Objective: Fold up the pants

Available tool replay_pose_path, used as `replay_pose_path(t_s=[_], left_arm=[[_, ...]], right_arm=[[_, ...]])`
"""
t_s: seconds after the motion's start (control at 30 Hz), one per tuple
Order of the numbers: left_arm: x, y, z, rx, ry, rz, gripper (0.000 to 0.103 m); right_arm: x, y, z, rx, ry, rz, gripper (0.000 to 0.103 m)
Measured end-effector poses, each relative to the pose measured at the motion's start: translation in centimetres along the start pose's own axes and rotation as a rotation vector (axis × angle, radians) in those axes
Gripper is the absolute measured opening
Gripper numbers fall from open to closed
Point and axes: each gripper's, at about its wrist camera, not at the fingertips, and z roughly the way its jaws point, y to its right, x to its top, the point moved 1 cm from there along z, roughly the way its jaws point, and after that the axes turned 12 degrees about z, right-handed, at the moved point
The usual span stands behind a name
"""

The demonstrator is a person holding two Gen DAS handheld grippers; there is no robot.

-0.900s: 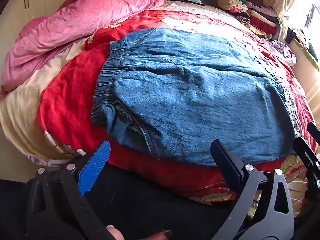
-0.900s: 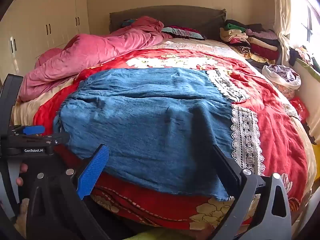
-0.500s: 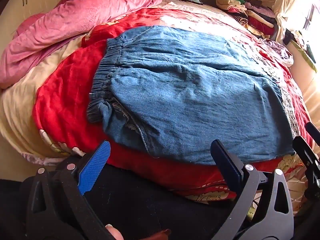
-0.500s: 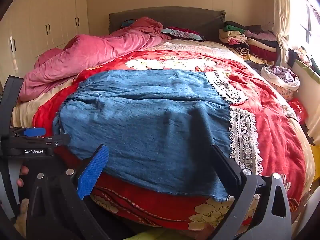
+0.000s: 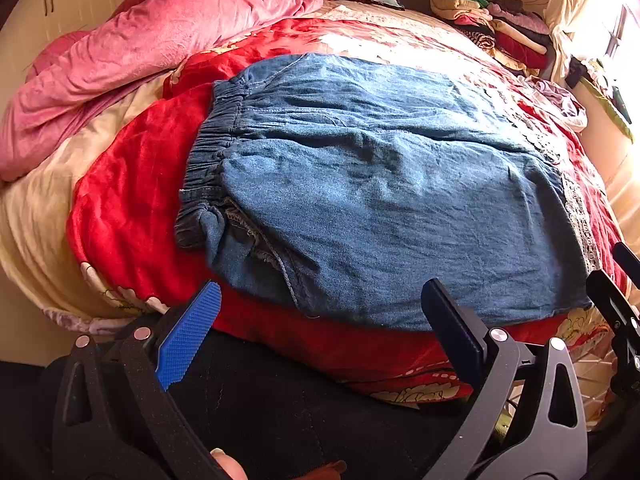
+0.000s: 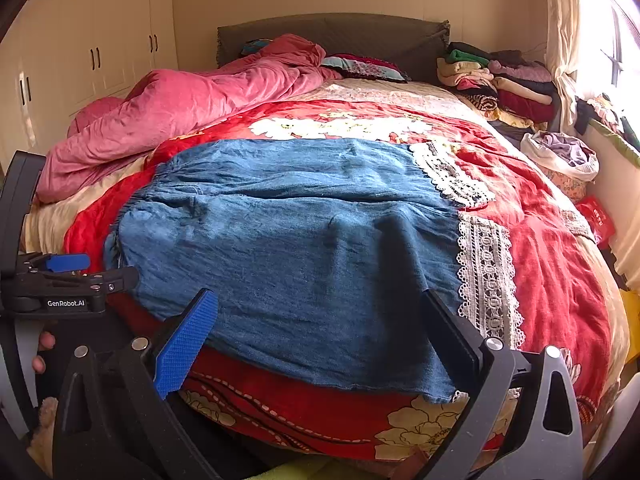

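The pants [image 5: 368, 184] are lying spread flat on the red blanket [image 5: 132, 200] of the bed, waistband [image 5: 208, 148] at nine o'clock in the left wrist view and the lace-trimmed hems [image 6: 484, 276] at three o'clock in the right wrist view. They are looking already doubled leg over leg, though the layers are not plain enough to be sure. A pink quilt [image 6: 180, 116] is bunching at eleven o'clock and a stack of clothes [image 6: 500, 80] is sitting at one o'clock, both well apart from the denim.

The left gripper [image 5: 320, 328] is hovering at six o'clock in its own view, over the near edge of the pants by the waist end, fingers wide apart and holding nothing. The right gripper [image 6: 320, 332] is hovering likewise at six o'clock in its view, nearer the hem end, fingers spread wide and empty. Neither is touching the cloth.

By my judgement the step in hand is the approach before a fold: both tools are lining up on the near edge and nothing is being gripped yet. The next move is probably calling for each gripper to be dropping to the cloth and pinching all layers at once, the left near the waistband, the right near the hems. The hem end would then be carried over toward nine o'clock. The denim is looking soft and limp, so a shallow bite is risking catching the top layer only, or the blanket beneath.
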Motion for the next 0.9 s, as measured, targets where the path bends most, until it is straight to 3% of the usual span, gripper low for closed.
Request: replay_pose_path(t_s=[0.9], left_arm=[[0.06,-0.03,-0.15,-0.003,0.006,0.006,0.094]], right_arm=[[0.13,-0.03,0.14,0.000,0.002,-0.002,0.099]])
